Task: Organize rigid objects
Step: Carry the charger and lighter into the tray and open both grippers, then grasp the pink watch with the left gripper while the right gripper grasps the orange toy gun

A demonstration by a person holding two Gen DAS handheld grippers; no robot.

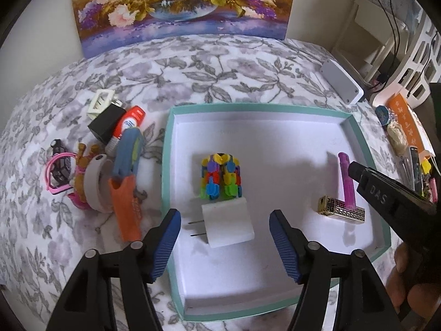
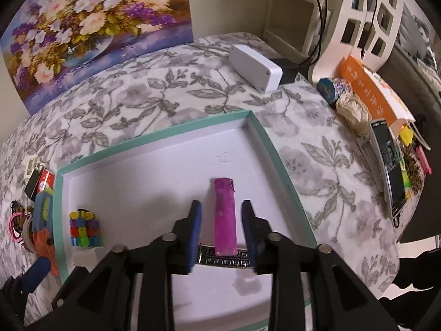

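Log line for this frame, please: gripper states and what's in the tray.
left hand-held gripper: open, above white charger | right hand-held gripper: open, straddling pink lighter | teal tray: charger, block toy, pink lighter, gold lighter

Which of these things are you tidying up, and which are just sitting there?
Part of the tidying:
teal tray
purple lighter
gold lighter
colourful block toy
white plug
pile of small things left of the tray

Just lying about:
flower painting
white box
orange box
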